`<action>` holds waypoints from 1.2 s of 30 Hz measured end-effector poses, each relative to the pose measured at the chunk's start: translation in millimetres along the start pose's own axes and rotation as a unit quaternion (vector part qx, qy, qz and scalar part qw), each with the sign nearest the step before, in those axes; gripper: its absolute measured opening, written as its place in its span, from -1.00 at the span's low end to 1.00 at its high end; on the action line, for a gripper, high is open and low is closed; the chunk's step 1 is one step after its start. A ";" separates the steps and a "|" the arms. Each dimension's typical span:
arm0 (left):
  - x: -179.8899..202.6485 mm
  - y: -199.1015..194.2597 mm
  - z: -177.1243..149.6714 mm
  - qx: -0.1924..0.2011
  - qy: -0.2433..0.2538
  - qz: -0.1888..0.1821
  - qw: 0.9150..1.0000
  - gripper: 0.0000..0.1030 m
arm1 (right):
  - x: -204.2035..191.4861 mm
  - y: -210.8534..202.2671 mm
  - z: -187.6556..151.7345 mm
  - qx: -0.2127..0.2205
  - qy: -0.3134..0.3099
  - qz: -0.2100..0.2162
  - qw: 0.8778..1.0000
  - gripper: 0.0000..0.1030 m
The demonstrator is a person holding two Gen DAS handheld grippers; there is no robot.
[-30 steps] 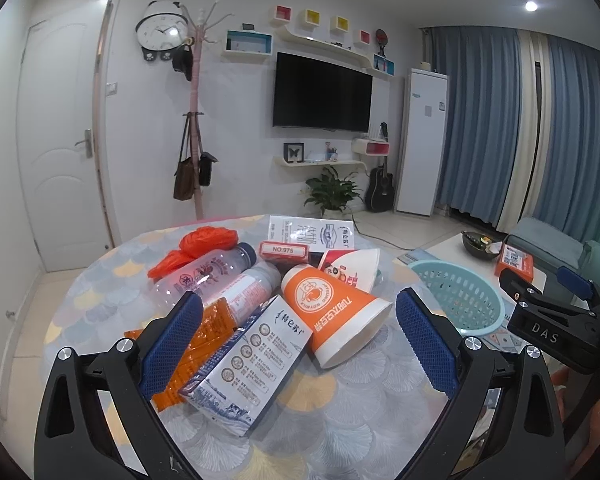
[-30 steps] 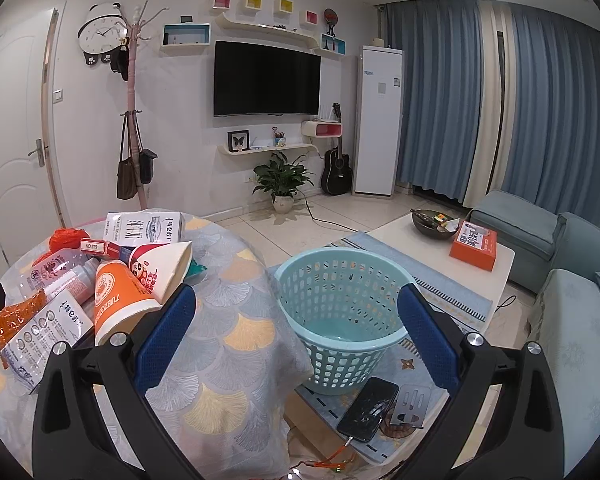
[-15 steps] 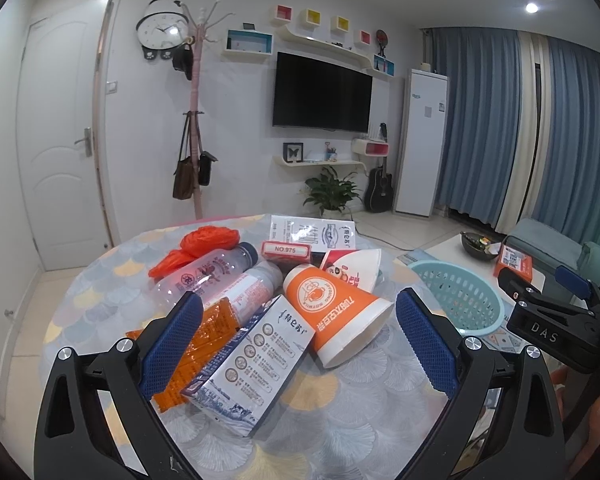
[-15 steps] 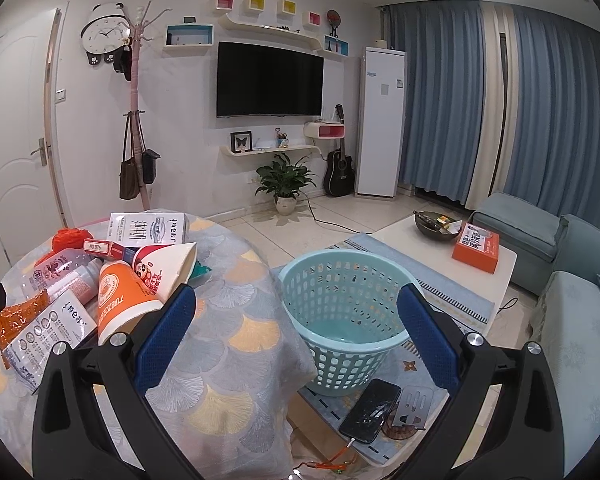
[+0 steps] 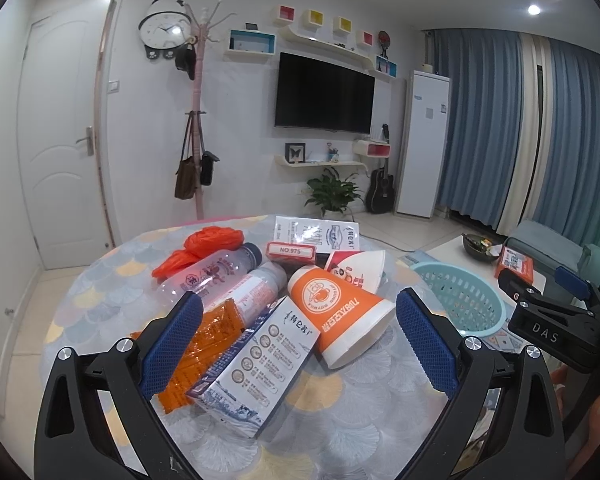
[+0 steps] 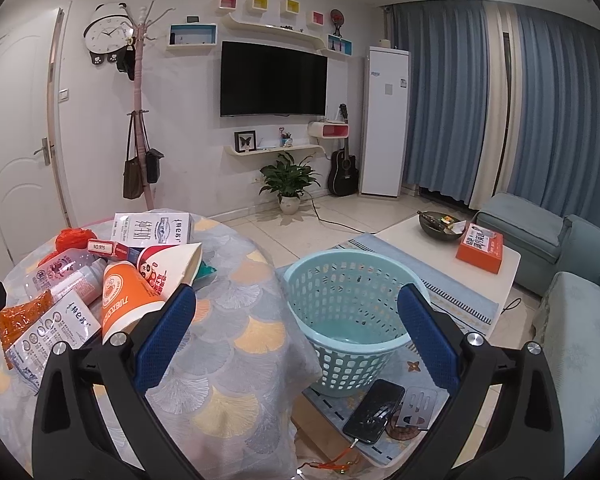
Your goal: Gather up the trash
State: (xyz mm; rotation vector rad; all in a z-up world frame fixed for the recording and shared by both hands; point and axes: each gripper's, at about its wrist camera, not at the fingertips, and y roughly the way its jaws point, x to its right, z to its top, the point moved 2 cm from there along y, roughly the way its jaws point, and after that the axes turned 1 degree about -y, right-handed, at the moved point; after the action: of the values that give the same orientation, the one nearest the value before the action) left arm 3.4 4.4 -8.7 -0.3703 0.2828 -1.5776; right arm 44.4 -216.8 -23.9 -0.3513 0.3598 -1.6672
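Between the wide-spread fingers of the left tool (image 5: 296, 340), at the lower centre of its view, lies the trash heap on the bench (image 5: 340, 408): a white carton (image 5: 256, 364), an orange paper cup (image 5: 338, 316) on its side, an orange wrapper (image 5: 196, 348) and two clear bottles (image 5: 216, 276). The right tool (image 6: 296, 342), likewise wide and holding nothing, frames the teal basket (image 6: 348, 308) on the floor; the heap sits at that view's left edge.

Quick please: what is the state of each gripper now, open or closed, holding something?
Left gripper: open, holding nothing.
Right gripper: open, holding nothing.
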 end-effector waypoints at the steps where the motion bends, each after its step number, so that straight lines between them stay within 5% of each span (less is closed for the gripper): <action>1: -4.6 -0.1 -0.1 0.000 -0.002 -0.001 1.000 0.83 | -0.7 0.3 0.2 0.001 -0.001 0.000 1.000 0.86; 18: -22.6 2.0 -4.7 -0.011 -0.010 -0.009 1.000 0.83 | -13.6 0.6 1.2 0.004 -0.014 0.016 1.000 0.78; 25: -56.5 18.9 -14.0 -0.060 -0.015 -0.036 0.997 0.75 | -50.3 8.9 8.7 0.002 -0.049 0.078 0.996 0.20; 36: -71.9 84.4 -39.5 -0.189 -0.025 -0.091 0.977 0.25 | -88.7 66.0 6.0 -0.087 -0.056 0.186 0.977 0.20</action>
State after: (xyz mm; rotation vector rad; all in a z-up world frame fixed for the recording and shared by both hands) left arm 66.1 70.8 -83.0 -0.7488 0.5253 -1.6891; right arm 116.9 -136.9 -48.9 -0.4750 0.4587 -1.2485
